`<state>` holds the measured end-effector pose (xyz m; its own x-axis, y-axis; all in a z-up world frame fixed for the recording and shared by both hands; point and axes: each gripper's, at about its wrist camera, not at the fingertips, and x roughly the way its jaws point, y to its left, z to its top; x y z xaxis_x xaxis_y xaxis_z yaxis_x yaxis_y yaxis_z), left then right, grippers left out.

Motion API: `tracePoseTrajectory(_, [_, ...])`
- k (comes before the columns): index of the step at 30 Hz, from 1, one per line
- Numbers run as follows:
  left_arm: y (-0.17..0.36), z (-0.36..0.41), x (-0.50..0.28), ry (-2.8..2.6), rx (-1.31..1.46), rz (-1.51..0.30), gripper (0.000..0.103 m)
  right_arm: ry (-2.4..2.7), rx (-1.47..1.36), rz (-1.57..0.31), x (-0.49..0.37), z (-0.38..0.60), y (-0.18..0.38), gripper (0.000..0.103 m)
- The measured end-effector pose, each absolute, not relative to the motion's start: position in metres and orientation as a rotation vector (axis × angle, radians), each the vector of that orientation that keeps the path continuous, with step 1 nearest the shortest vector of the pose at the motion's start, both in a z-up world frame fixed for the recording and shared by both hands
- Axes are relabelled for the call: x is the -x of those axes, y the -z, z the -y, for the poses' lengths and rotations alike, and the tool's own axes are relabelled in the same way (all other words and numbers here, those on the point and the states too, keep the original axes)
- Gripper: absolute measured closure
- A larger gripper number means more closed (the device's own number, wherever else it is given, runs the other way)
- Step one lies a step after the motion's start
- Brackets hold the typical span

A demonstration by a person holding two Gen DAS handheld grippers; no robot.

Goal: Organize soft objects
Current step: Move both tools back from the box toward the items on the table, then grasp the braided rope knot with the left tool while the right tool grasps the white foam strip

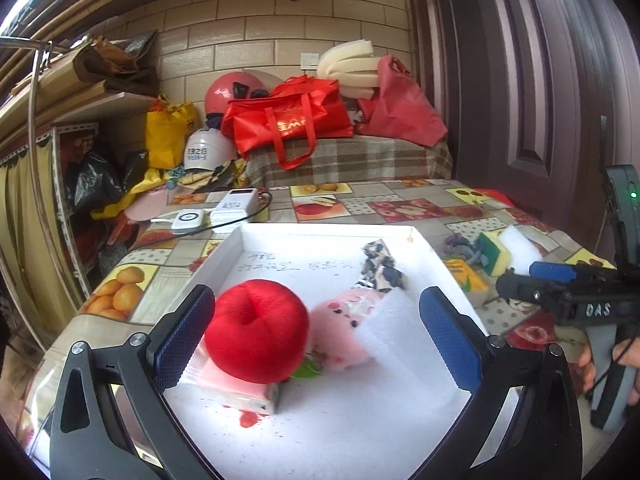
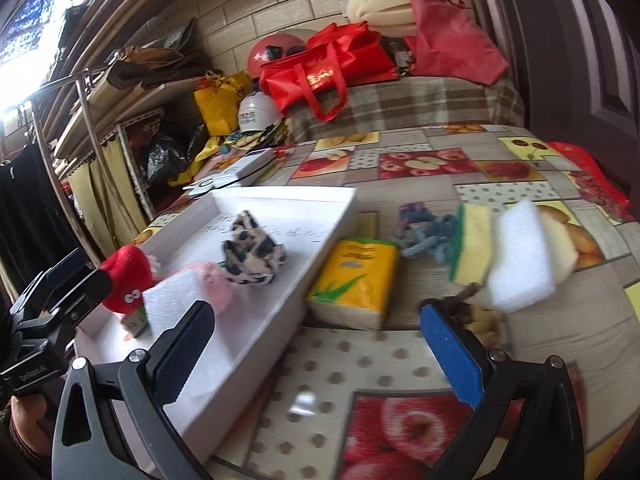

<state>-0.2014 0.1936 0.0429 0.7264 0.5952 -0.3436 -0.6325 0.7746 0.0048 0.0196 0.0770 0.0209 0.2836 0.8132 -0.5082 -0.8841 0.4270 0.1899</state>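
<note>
A white tray holds a red plush apple, a pink plush, a white foam block and a black-and-white patterned cloth. My left gripper stands open over these, the apple beside its left pad. To the tray's right lie a yellow tissue pack, a blue-grey knitted piece, a green-yellow sponge and a white foam sponge. My right gripper is open, holding nothing, above the tablecloth.
The table wears a fruit-print cloth. A power bank and a white device with a cable lie behind the tray. Red bags, helmets and foam pile up on a plaid surface beyond. A dark door stands at right.
</note>
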Motion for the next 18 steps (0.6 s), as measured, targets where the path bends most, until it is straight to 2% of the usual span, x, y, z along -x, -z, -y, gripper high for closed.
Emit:
tracePoseTrajectory(3, [-0.043, -0.175, 0.19, -0.609, 0.091, -0.356, 0.0, -1.028, 0.111, -0.596, -0.06, -0.046, -0.022, 0.0])
tracePoseTrajectory(7, [-0.041, -0.147, 0.161, -0.477, 0.1, -0.416, 0.0, -0.923, 0.033, -0.698, -0.123, -0.008, -0.014, 0.003])
tracePoseTrajectory(8, [-0.04, -0.138, 0.151, -0.436, 0.106, -0.435, 0.0, -0.932, -0.006, -0.738, -0.136, -0.001, -0.01, 0.016])
tracePoseTrajectory(9, [-0.039, -0.129, 0.14, -0.392, 0.111, -0.458, 0.0, -0.955, -0.051, -0.785, -0.148, 0.004, -0.005, 0.034])
tracePoseTrajectory(11, [-0.036, -0.111, 0.116, -0.324, 0.113, -0.502, 0.0, -1.014, -0.146, -0.882, -0.165, 0.007, 0.007, 0.042])
tracePoseTrajectory(18, [-0.025, -0.079, 0.046, -0.289, 0.042, -0.63, 0.0, -1.149, -0.109, -0.902, -0.152, -0.023, 0.005, 0.044])
